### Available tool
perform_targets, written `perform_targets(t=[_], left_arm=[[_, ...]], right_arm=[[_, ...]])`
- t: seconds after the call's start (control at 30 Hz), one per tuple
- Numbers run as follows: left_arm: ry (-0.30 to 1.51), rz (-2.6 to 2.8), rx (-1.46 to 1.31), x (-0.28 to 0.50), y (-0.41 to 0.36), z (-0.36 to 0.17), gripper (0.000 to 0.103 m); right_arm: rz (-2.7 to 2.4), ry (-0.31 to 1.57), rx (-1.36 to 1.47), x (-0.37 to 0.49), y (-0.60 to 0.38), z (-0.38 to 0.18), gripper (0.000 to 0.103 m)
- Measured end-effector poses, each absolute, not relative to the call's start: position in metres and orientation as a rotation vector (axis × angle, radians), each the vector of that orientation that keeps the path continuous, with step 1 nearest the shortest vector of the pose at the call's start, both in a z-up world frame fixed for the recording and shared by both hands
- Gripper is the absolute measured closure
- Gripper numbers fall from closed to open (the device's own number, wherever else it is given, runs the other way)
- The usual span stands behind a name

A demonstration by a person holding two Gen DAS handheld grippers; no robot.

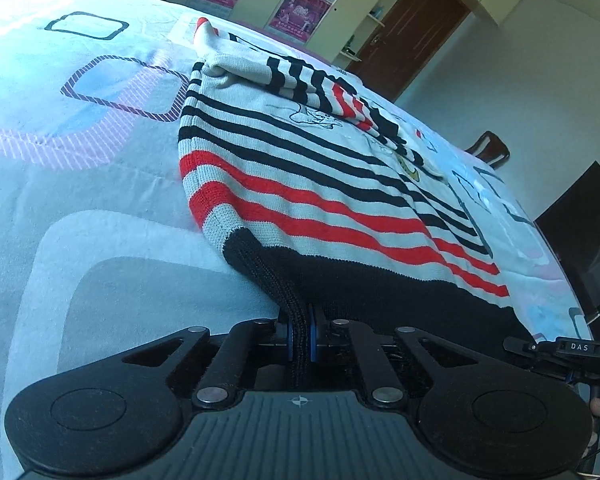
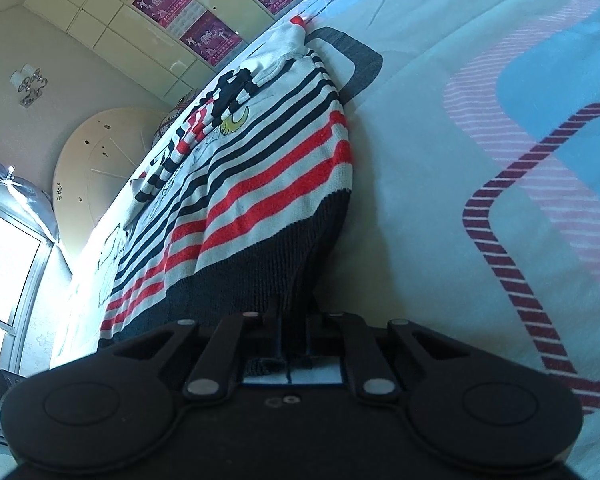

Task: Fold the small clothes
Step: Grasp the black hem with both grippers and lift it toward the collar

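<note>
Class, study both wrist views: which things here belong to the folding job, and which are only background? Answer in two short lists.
Part of the job:
striped sweater
left gripper, shut on its black hem
right gripper, shut on the hem too
bedsheet underneath

Just background:
posters
brown door
wooden chair
window

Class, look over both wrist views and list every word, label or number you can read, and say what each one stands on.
"DAS": white letters on the black right gripper, at the right edge of the left wrist view.
Pink posters on the cupboard doors: they carry print, too small and blurred to read.
Striped sweater: drawn figures only, no readable words.
Bedsheet: shapes only, no text.
</note>
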State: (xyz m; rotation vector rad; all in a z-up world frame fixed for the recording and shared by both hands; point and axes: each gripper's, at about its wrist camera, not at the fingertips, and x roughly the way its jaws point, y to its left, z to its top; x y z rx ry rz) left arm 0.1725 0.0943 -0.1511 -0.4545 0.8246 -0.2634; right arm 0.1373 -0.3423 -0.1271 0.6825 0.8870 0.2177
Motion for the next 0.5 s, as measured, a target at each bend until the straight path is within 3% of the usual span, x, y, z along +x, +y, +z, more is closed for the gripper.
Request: perform_targets(t=[0.4, 0.5], left_arm=[[0.726, -0.237, -0.43, 0.148, 0.127, -0.116, 0.098], [0.788, -0.22, -0.41, 0.146, 0.132, -0.132, 0.098]], right_arm=[[0.251, 0.756, 0.552, 0.118, -0.348, -0.079, 0.096], [0.217, 0.834, 0.503, 0.121, -0.352, -0.097, 0.097]])
